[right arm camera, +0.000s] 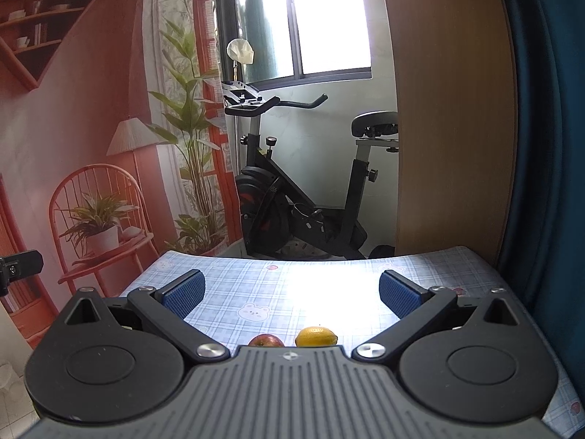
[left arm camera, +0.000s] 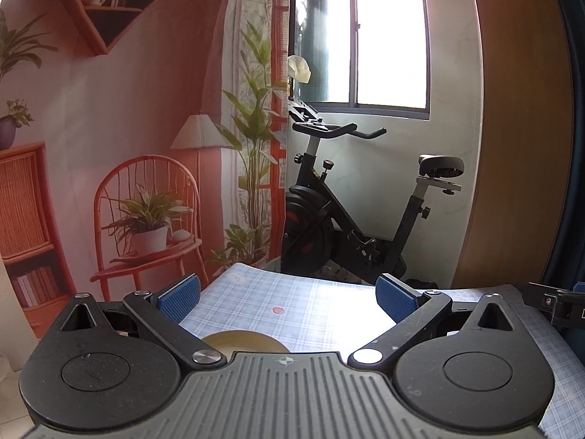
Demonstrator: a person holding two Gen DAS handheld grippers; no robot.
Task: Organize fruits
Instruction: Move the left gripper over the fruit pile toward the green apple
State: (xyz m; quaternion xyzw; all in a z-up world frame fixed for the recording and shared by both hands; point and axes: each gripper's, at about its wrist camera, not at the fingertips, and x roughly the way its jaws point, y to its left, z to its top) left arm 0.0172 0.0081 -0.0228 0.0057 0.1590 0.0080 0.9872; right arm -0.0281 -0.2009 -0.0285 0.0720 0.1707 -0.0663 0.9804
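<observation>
A glossy checked tablecloth (right arm camera: 292, 292) glares under the window light, bearing a smooth-skinned apple (right arm camera: 266, 340) and finely pitted lemon (right arm camera: 316, 336), while the right gripper (right arm camera: 292, 294) shows matt black plastic, ribbed blue pads (right arm camera: 184, 298) and shiny metal rivets (right arm camera: 210, 349).

No readable text, label, brand or number is seen in either view. Only wordless bear-face prints are shown on the checked tablecloth (right arm camera: 256, 292); book spines on the printed backdrop (left arm camera: 109, 109) are too blurred.
</observation>
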